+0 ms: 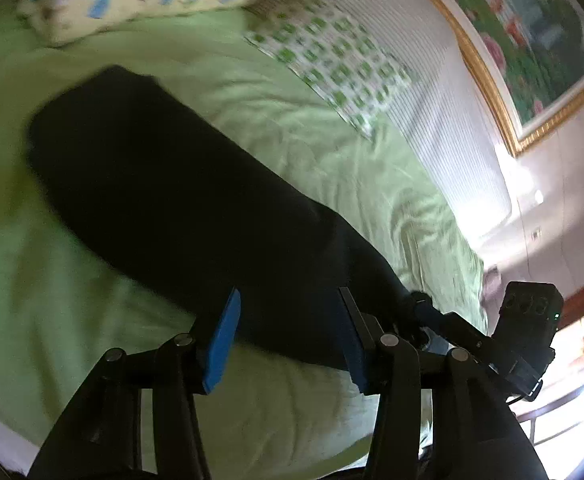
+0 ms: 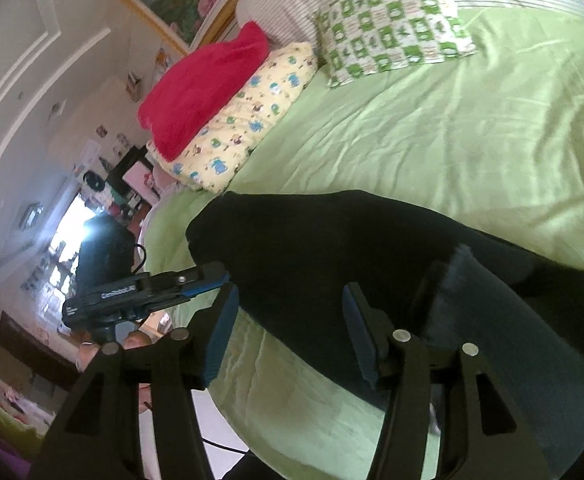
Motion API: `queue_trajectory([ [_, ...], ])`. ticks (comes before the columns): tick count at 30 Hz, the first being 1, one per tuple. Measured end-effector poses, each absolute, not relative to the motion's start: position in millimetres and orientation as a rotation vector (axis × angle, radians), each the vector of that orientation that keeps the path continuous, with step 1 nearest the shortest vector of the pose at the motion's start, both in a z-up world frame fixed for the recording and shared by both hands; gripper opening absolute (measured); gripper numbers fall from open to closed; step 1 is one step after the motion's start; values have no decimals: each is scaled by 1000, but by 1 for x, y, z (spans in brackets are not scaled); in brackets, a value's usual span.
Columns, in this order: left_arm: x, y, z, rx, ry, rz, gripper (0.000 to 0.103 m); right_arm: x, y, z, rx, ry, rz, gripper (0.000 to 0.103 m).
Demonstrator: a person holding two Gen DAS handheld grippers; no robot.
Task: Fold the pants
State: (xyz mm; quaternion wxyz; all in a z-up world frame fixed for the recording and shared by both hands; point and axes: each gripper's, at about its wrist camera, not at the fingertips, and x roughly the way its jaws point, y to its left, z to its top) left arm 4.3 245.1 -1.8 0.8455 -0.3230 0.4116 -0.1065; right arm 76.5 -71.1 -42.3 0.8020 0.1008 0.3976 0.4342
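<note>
Blue-padded fingers (image 1: 228,340) of the left gripper (image 1: 290,334) filled the bottom of the left wrist view, standing well apart with nothing between them. Just beyond them lay the pants (image 1: 164,184), a long black shape stretched across the green bedspread (image 1: 332,168), its far end blurred. At the lower right of that view the right gripper (image 1: 420,312) reached in from the side and met the near end of the pants; whether it pinched the cloth there could not be told from this angle.

From the right wrist view, the right gripper (image 2: 290,334) also had its fingers (image 2: 220,344) spread apart, with the pants (image 2: 332,248) lying past the tips and a dark fold of cloth running along the right finger. Nothing was seen clamped between the pads. The left gripper (image 2: 212,276) came in from the left of that view, its blue tip touching the edge of the pants near the bed's side.

Farther up the bed, a yellow pillow (image 2: 244,120) with a cartoon print lay with a red blanket (image 2: 204,88) heaped on it, and a green-checked pillow (image 2: 392,20) leaned near the striped headboard (image 1: 432,80). A gold-framed painting (image 1: 532,32) of flowers hung on the wall above.
</note>
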Motion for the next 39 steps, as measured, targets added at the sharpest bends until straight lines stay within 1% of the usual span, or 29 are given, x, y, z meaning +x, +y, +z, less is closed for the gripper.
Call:
queue_trajectory([
  [4, -8, 271, -5, -739, 843, -161, 48, 88, -42, -37, 159, 865, 977, 57],
  [9, -17, 295, -12, -785, 837, -109, 48, 102, -7, -31, 94, 875, 1030, 60],
  [15, -20, 316, -17, -808, 829, -26, 48, 117, 30, -23, 24, 873, 1085, 60],
  [26, -4, 337, -30, -865, 838, 38, 48, 153, 91, -25, -55, 911, 1149, 62],
  [34, 5, 345, -41, -905, 834, 52, 48, 175, 150, -32, -174, 930, 1239, 62],
  [39, 8, 348, -49, -922, 837, 52, 48, 187, 183, -40, -225, 974, 1279, 62],
])
